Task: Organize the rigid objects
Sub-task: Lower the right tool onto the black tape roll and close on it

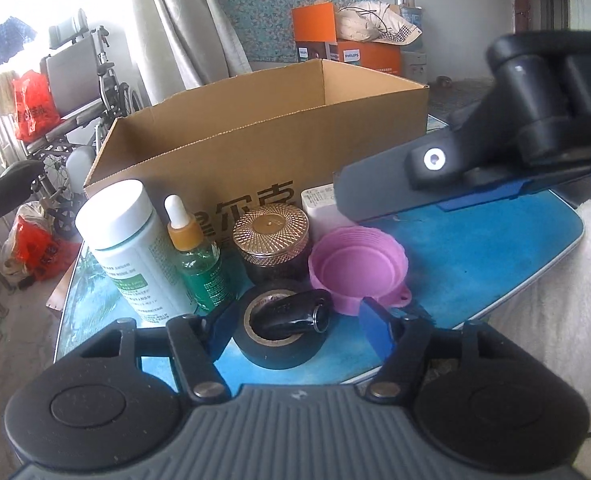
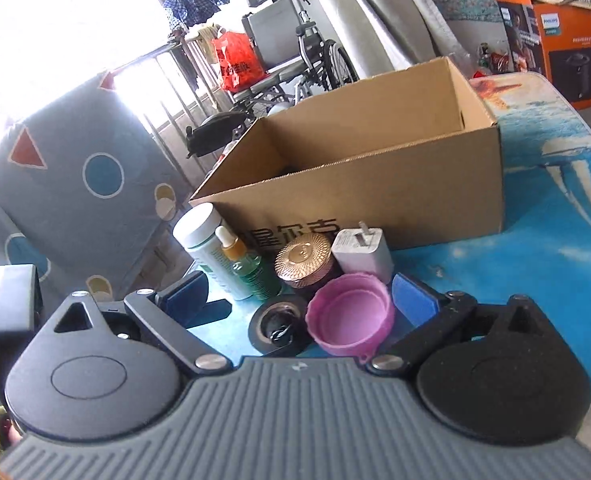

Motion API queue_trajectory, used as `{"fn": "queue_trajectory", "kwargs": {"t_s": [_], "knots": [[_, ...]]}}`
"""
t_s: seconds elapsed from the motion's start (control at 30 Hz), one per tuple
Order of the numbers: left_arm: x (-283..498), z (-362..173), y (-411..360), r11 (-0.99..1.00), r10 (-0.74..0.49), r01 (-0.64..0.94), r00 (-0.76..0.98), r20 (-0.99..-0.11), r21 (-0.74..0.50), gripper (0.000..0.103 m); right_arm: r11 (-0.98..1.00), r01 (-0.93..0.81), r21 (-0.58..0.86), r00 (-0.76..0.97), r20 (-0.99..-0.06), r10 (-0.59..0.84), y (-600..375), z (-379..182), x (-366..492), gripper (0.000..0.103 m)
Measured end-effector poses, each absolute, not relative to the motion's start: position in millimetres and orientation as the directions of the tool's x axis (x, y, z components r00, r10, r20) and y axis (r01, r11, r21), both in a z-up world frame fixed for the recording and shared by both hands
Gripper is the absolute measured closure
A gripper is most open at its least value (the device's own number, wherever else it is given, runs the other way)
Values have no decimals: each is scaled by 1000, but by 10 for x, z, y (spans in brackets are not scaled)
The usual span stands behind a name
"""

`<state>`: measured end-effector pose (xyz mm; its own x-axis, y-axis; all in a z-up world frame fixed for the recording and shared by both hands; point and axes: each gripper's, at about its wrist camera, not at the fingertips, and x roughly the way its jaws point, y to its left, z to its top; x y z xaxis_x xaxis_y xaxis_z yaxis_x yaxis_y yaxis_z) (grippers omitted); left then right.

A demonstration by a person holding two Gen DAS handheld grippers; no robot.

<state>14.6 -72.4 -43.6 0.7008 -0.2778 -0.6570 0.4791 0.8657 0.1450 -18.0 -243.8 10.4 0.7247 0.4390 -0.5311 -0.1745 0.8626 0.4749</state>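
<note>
An open cardboard box (image 1: 255, 148) stands on the blue table (image 1: 495, 248); it also shows in the right wrist view (image 2: 395, 200). In front of it stand a white-capped bottle (image 1: 131, 248), a green dropper bottle (image 1: 199, 264), a rose-gold lidded jar (image 1: 271, 240), a pink cup (image 1: 355, 268), a white charger (image 2: 363, 254) and a black tape roll (image 1: 283, 332) with a small black object (image 1: 295, 314) in its hole. My left gripper (image 1: 301, 330) is open around the tape roll. My right gripper (image 2: 299, 300) is open just before the pink cup (image 2: 349, 312) and tape roll (image 2: 279, 326); it also shows in the left wrist view (image 1: 347, 196).
A wheelchair (image 1: 79, 92) with red bags stands beyond the table's left side. Orange boxes (image 1: 347, 48) sit behind the cardboard box. A grey patterned cushion (image 2: 75, 188) is at left in the right wrist view. A white cloth (image 1: 567, 320) lies past the table's right edge.
</note>
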Motion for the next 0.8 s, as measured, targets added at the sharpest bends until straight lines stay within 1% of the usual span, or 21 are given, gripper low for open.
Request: {"fn": "queue_trajectory", "kwargs": {"t_s": [0.03,0.1,0.13,0.17,0.2,0.33,0.37,0.67,0.73,0.8], "knots": [[149,-449,-715,863,-281,484,700,-657,146,43,853,-175,491,710,-538,455,-2410,68,-132,17],[173,-475,-709,861,-285,489,695,-660,144,48,835,-176,521,675,-554,487,-2333,7,-44,32],[182,-486,-710,860,-284,490,693,-662,143,53,827,-170,536,657,-564,501,-2285,-26,-9,35],[192,-501,-717,860,-282,490,691,-665,144,57,821,-166,546,645,-570,509,-2260,-56,23,43],[199,-512,-713,858,-282,492,688,-669,144,62,814,-157,559,631,-577,518,-2233,-94,63,51],[199,-505,-679,852,-317,512,671,-671,109,74,798,-135,588,611,-585,534,-2182,-172,150,57],[190,-495,-671,853,-320,511,672,-668,106,75,798,-134,588,610,-585,534,-2168,-176,158,58],[221,-421,-540,876,-341,480,686,-643,47,75,784,-124,609,596,-586,549,-2142,-193,218,60],[224,-411,-529,878,-339,476,690,-639,48,75,780,-120,614,593,-586,552,-2120,-202,255,62],[225,-404,-519,880,-339,473,693,-636,46,74,784,-125,608,596,-586,549,-2088,-205,293,67]]}}
